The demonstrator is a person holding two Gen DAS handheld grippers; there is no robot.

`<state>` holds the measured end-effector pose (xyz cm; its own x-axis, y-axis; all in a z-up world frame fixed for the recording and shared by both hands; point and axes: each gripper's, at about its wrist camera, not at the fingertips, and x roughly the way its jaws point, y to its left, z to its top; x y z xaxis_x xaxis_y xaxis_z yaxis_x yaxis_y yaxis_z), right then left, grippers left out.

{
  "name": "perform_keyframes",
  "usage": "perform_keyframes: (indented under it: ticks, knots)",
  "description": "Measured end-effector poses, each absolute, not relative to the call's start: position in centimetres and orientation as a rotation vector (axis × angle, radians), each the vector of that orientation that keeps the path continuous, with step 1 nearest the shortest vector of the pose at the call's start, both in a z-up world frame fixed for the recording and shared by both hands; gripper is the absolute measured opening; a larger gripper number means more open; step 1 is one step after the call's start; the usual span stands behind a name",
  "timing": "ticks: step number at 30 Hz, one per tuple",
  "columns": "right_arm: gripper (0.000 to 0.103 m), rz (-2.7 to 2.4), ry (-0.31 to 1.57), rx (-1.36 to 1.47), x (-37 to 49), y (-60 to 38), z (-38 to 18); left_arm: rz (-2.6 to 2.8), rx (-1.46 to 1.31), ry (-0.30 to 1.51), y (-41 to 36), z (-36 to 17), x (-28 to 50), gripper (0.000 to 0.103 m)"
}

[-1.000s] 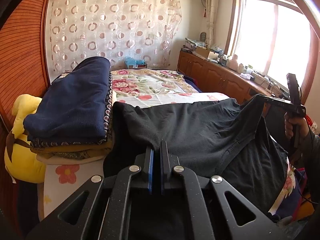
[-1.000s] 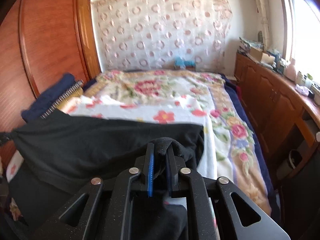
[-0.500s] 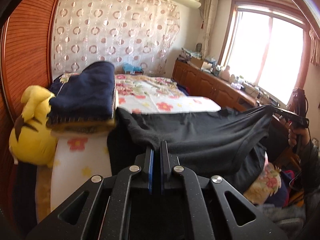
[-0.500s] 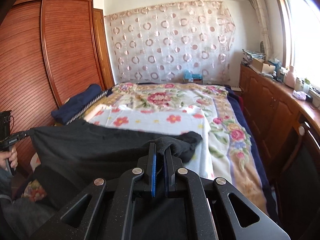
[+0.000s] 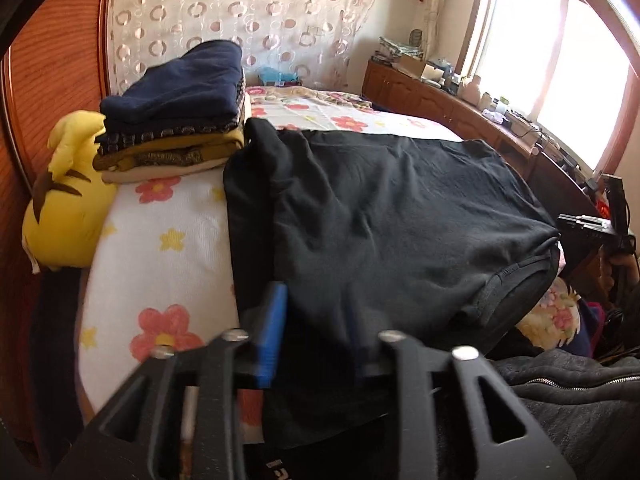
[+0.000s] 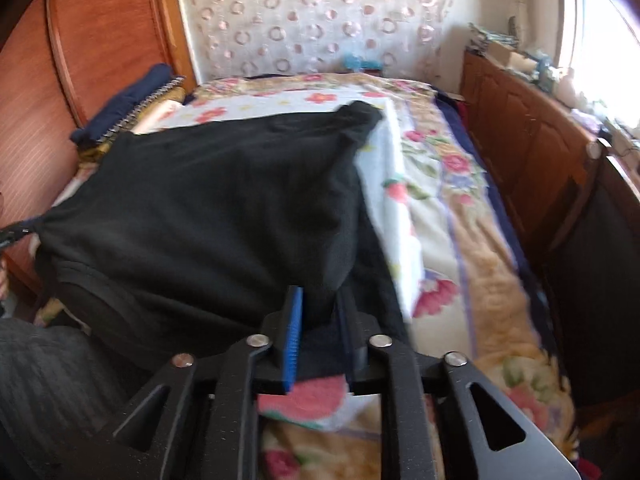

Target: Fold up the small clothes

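Note:
A black garment (image 5: pixel 392 216) lies spread across the near end of the flowered bed; it also shows in the right wrist view (image 6: pixel 216 208). My left gripper (image 5: pixel 316 320) has its jaws apart, with the garment's near left edge lying between them. My right gripper (image 6: pixel 320 320) also has its jaws apart, with the garment's near right edge between them. The right gripper also shows at the far right of the left wrist view (image 5: pixel 588 224), off the garment's corner.
A stack of folded clothes (image 5: pixel 176 108) sits at the bed's left, topped by a navy piece. A yellow plush toy (image 5: pixel 64 204) rests beside it. A wooden wardrobe (image 6: pixel 104 40) stands on the left, low wooden cabinets (image 6: pixel 532 136) on the right.
Both grippers lowered the stretched garment onto the bed and opened; it now lies flat instead of hanging taut between them.

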<state>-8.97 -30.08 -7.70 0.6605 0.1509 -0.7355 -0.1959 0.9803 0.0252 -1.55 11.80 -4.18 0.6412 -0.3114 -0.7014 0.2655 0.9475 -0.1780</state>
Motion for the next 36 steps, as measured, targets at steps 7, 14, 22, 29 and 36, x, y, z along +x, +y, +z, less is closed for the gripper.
perform_keyframes:
  ticks: [7,14,22,29,36]
  knots:
    - [0.035,0.123,0.775,-0.054,-8.2,-30.0,-6.9,-0.309,-0.05,0.804,11.8,-4.7,-0.8,0.074]
    - [0.035,0.1,0.814,-0.049,-5.7,-29.6,-9.1,-0.294,-0.07,0.854,11.9,-6.7,0.1,0.075]
    - [0.002,0.155,0.823,-0.078,-6.1,-29.5,-8.7,-0.284,-0.094,0.874,12.3,-7.5,0.4,0.075]
    - [0.002,0.137,0.804,-0.089,-8.6,-30.7,-6.6,-0.264,-0.107,0.881,13.0,-7.9,0.4,0.075]
    - [0.002,0.139,0.782,-0.092,-8.5,-30.3,-6.2,-0.251,-0.096,0.88,12.8,-8.0,0.5,0.075]
